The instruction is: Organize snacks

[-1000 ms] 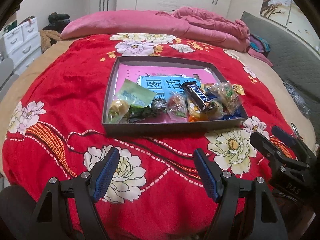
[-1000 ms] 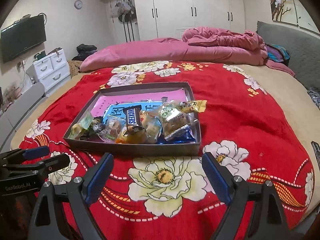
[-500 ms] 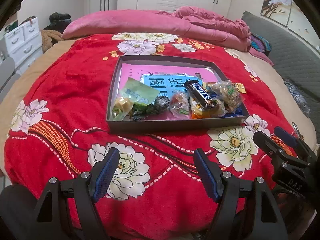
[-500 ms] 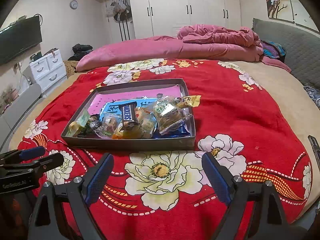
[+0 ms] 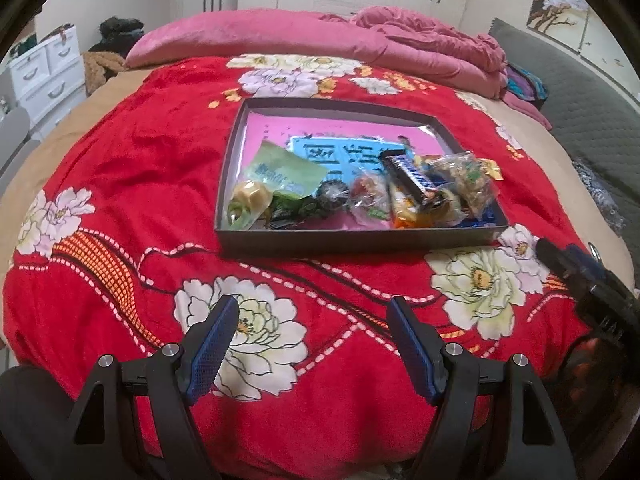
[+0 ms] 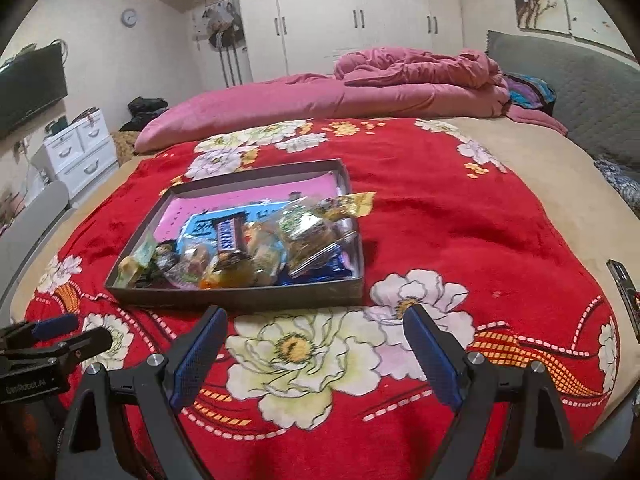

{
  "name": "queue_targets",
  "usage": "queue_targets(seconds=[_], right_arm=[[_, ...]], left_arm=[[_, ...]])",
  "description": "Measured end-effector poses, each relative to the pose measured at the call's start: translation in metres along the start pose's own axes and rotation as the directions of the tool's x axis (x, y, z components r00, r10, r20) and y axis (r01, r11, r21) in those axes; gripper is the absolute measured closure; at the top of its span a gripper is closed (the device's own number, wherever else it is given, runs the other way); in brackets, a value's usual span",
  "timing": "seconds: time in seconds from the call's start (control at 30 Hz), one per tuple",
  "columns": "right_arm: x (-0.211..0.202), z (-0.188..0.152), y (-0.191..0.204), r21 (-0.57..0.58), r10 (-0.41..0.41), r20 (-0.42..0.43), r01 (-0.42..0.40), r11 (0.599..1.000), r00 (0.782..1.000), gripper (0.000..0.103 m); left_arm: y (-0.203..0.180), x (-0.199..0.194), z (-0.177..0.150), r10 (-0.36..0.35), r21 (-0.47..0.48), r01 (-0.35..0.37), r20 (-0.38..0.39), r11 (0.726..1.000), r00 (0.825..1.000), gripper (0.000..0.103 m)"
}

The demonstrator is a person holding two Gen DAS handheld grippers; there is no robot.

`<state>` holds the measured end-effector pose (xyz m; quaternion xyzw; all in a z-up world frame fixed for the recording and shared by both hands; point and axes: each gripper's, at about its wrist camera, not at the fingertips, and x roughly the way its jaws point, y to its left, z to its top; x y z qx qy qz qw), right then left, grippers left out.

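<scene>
A: Pads (image 5: 210,346) first, low in the left wrist frame: the left hand-held gripper (image 5: 312,344) stands spread wide with nothing between its fingers, above the red floral blanket (image 5: 132,184) on the bed. The right hand-held gripper (image 6: 314,354) is spread and empty too.

B: And the snacks (image 5: 360,192)?

A: Mid-frame, heaped along the near wall of the shallow dark box (image 5: 352,240). A green packet (image 5: 282,170) and a round yellow sweet (image 5: 250,198) sit left, a Snickers bar (image 5: 408,178) lies across the pile, and a clear bag (image 5: 466,182) sits right.

B: Which step is this?

A: I can't settle it. Snacks gathered in the box fit a job nearly done, or a pile awaiting sorting. Any pick would need a reach forward over the box wall, since both grippers hang well short.

B: What differs between views?

A: The right wrist view shows a yellow wrapper (image 6: 358,202) overhanging the box's far right rim, and a television (image 6: 30,88) at upper left. The left wrist view shows the green packet face-on.
</scene>
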<state>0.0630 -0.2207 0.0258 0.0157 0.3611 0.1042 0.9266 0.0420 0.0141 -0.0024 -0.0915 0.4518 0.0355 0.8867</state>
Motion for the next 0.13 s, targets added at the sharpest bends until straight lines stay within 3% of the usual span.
queue_targets(seconds=[0.07,0.13], right_arm=[[0.002,0.003,-0.01,0.031,-0.019,0.005,0.019,0.999,1.0,0.014],[0.005,0.008,-0.026,0.074,-0.044,0.007,0.043,0.996,0.999,0.014]], left_arm=[[0.012,0.006,0.005,-0.014,-0.048,0.013,-0.024,0.999,1.0,0.026],[0.025,0.013,0.014,0.031,-0.067,-0.032,-0.024,0.997,0.999,0.026]])
